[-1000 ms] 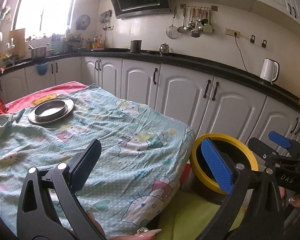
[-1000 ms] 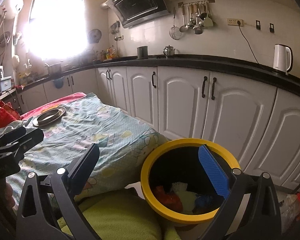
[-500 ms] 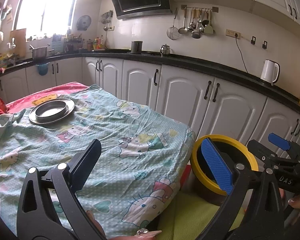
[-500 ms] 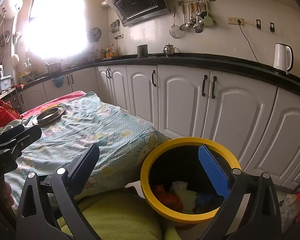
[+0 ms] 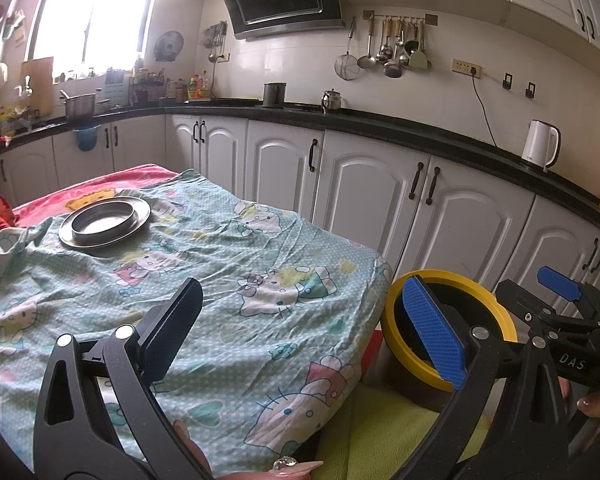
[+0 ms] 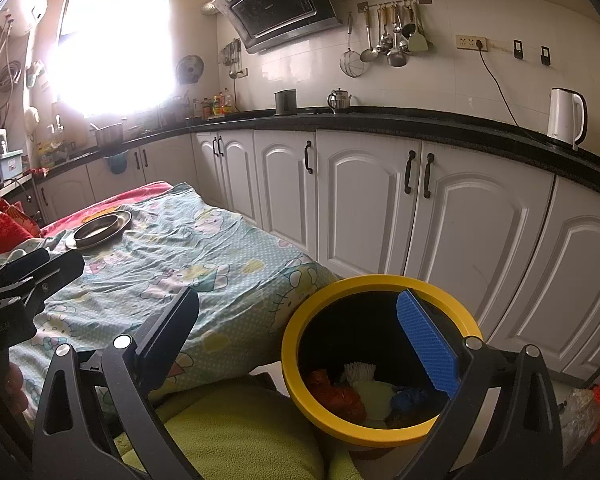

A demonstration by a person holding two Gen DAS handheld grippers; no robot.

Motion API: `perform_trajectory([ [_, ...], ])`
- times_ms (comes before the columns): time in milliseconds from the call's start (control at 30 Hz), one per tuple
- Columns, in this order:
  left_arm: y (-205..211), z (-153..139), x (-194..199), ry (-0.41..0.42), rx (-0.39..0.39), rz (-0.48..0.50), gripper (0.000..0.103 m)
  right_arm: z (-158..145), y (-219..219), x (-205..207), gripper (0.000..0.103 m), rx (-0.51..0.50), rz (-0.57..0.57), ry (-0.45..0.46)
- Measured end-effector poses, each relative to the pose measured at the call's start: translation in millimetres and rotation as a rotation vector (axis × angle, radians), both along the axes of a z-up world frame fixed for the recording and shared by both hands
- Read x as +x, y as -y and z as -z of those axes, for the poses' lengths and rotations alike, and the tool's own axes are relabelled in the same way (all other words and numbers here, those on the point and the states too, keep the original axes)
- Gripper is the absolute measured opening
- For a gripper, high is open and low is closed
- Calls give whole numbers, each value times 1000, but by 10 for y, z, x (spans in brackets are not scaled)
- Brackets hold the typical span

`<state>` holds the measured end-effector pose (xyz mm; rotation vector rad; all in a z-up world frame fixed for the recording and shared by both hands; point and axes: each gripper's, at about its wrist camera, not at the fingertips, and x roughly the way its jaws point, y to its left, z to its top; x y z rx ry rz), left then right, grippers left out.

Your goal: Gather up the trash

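The yellow-rimmed bin [image 6: 380, 364] stands on the floor just off the near corner of the table, low enough, I judge, that trash can be dropped straight in from the table edge; inside it lie the collected pieces, a crumpled red wrapper [image 6: 334, 392], a pale wad [image 6: 370, 390] and a blue scrap [image 6: 410, 398], all at the bottom of the bin; the Hello Kitty tablecloth [image 5: 228, 280] beside the bin shows no loose trash, only a steel plate [image 5: 104, 226] at the end farthest from the bin, so the collecting looks close to done, though the table's near edge is hidden behind the grippers; the right gripper [image 6: 300, 344] hovers above the bin's near rim, fingers pointing forward and slightly down over the opening, its jaws spread wide with nothing between them, which fits a release over the bin; the left gripper [image 5: 304, 336] is held level over the tablecloth's corner nearest the bin, also spread wide and empty, its blue pad [image 5: 434, 332] lined up in front of the bin's rim in its own view; both are held side by side, the right one visible at the far right of the left view; a green cloth [image 6: 236, 436] lies below both, beside the bin.
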<state>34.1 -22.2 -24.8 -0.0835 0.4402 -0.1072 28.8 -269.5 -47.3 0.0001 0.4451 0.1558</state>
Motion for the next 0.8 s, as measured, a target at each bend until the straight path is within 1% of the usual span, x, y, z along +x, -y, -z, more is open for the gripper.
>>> perform_trajectory([
  [800,-4,-9,2,0,-2,-2,92,-3,-1,-2,97,-1,0,-1],
])
